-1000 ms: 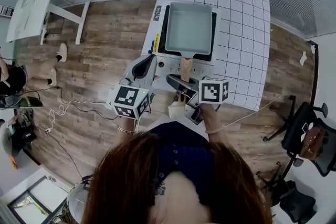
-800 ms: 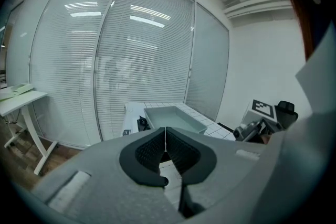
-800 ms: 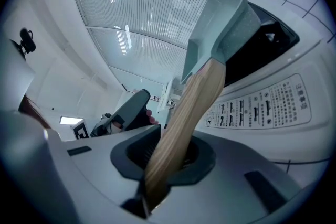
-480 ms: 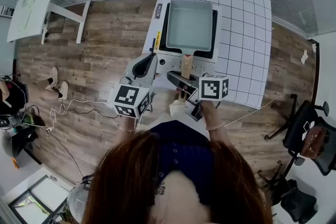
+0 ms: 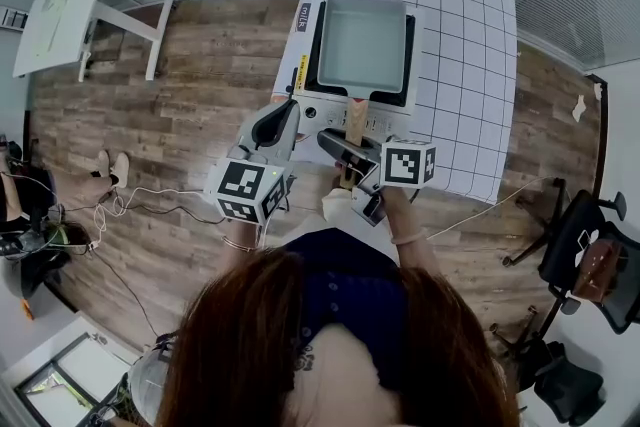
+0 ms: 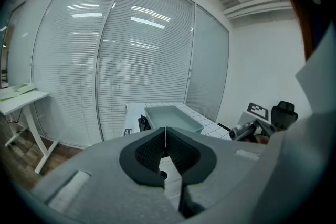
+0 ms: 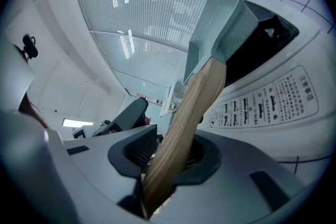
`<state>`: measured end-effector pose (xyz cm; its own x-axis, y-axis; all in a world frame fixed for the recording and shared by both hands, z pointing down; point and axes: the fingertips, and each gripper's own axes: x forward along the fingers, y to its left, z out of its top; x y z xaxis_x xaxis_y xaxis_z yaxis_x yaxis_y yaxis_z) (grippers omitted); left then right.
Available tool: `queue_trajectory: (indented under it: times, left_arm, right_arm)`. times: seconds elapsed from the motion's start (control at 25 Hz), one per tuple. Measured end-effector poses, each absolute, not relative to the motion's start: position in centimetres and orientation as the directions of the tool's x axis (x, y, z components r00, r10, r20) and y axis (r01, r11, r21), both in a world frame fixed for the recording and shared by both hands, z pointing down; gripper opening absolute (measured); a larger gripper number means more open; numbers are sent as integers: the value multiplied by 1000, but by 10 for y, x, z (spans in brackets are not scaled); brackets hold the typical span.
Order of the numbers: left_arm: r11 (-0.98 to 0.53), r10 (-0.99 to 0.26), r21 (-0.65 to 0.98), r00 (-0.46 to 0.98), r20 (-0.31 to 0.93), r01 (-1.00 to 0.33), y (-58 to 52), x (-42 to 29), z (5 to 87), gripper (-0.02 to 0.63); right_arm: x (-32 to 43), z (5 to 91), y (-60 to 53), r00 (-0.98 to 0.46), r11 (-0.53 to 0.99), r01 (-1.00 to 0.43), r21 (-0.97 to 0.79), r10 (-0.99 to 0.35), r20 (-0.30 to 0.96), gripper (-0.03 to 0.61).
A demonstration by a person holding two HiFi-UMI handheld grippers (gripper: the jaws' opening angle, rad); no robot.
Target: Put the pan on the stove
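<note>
Pan [image 5: 360, 45]: sitting square on the stove [image 5: 322, 118], wooden handle [image 5: 354, 121] pointing toward the person.
Right gripper [image 7: 168, 152]: jaws opening around the handle, gap showing at one pad.
Left gripper [image 6: 165, 147]: jaws together, nothing between; near the stove's front left corner.

My room is evenly bright with only faint shadows, and pale streaks of glare lie across the blinds [image 6: 142, 60]. All three views bulge like a fisheye, and my two gripper views fall off to black at the corners. The wooden handle [image 7: 184, 128], right up against my lens, looks soft.
</note>
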<state>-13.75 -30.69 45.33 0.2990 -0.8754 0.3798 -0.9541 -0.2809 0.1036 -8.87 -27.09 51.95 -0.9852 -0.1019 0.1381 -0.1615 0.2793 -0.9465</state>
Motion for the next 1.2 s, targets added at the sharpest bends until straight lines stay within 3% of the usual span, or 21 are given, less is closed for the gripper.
queue_trajectory:
  times: [0.44, 1.2]
  left_arm:
    - [-278, -879, 101, 295, 374, -955, -295, -139, 452, 14]
    - [-299, -883, 91, 311, 351, -950, -275, -129, 444, 14]
  right_arm:
    - [-82, 522, -274, -978, 238, -165, -957, -166, 127, 175]
    - [-54, 518, -272, -956, 259, -213, -942, -252, 147, 193]
